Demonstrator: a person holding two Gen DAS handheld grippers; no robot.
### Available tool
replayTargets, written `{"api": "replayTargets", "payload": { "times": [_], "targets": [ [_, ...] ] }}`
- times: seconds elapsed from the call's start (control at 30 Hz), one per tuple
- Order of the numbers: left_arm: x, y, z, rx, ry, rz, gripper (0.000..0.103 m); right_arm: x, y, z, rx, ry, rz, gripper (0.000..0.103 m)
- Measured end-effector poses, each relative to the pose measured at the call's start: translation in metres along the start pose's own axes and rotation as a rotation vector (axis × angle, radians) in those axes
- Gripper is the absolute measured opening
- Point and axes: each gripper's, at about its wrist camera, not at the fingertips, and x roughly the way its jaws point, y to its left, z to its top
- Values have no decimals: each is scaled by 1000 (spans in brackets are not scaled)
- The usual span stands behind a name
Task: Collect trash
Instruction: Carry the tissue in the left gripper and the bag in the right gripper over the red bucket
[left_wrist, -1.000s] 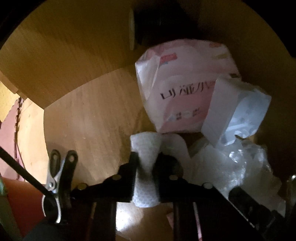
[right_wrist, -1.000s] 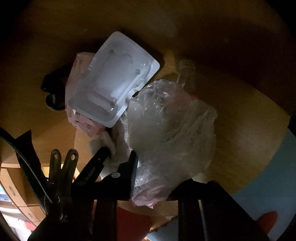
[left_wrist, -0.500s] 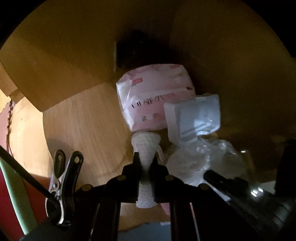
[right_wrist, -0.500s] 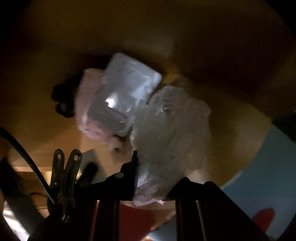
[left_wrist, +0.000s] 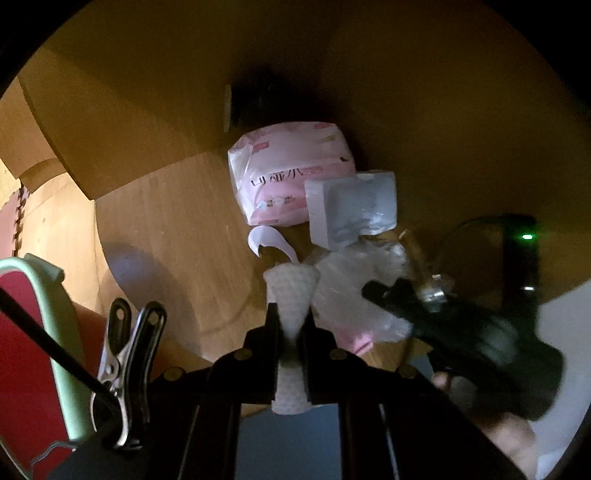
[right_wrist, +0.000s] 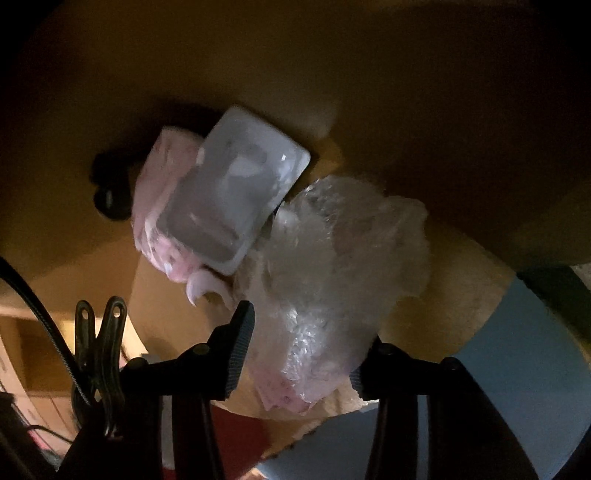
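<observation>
White tissue (left_wrist: 291, 314): pinched between the pressed-together jaws of your left gripper (left_wrist: 291, 328); it flares above and below the pads, so the grip sits across its waist, which keeps the soft wad from slipping.
Left jaws: closed hard on the tissue, with no gap visible beside it.
Clear plastic bag (right_wrist: 332, 277): lies between the spread jaws of your right gripper (right_wrist: 303, 347); those jaws have just been opening, and the pads appear to stand off the film rather than press it.
Right gripper as seen from the left (left_wrist: 436, 306): just right of your left jaws, over the bag (left_wrist: 354, 291).
Torn white scrap (left_wrist: 267, 242): just beyond the tissue, loose on the wooden surface (left_wrist: 177, 240).
Blister tray (right_wrist: 236, 192): beyond the bag, leaning on the pink packet (right_wrist: 162, 206), hence tilted.
Pink packet, left view (left_wrist: 288, 177): farthest of the heap, against the back panel.
Judgement: one piece is collected in your left gripper; bag, tray, packet and scrap remain in the corner.
</observation>
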Motion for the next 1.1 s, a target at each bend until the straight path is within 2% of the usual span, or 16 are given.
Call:
{"api": "replayTargets", "payload": {
  "times": [0.03, 0.07, 0.17, 0.23, 0.37, 0.47, 0.67, 0.9, 1.1],
  "targets": [
    [-5, 0, -2, 1, -4, -5, 10, 0, 0, -1, -6, 7, 0, 23],
    [-10, 0, -4, 1, -8, -8, 10, 0, 1, -3, -11, 16, 0, 19],
    [-22, 1, -9, 2, -22, -3, 10, -6, -5, 0, -24, 6, 34, 13],
    [-30, 2, -13, -6, -25, -11, 10, -19, -4, -1, -24, -6, 88, 11],
    [-51, 9, -24, -12, -38, -18, 10, -38, -8, -5, 17, 16, 199, 9],
    [-70, 17, -31, -29, -55, -23, 10, -46, -12, -12, 40, 38, 229, 9],
    [-112, 32, -45, -45, -102, -18, 10, -55, 0, -27, 33, 35, 256, 9],
    [-148, 59, -63, -104, -132, -16, 10, -86, 17, -46, -59, 23, 286, 9],
    [-174, 97, -78, -161, -159, 34, 10, -104, 31, -72, -126, 69, 265, 9]
  ]
}}
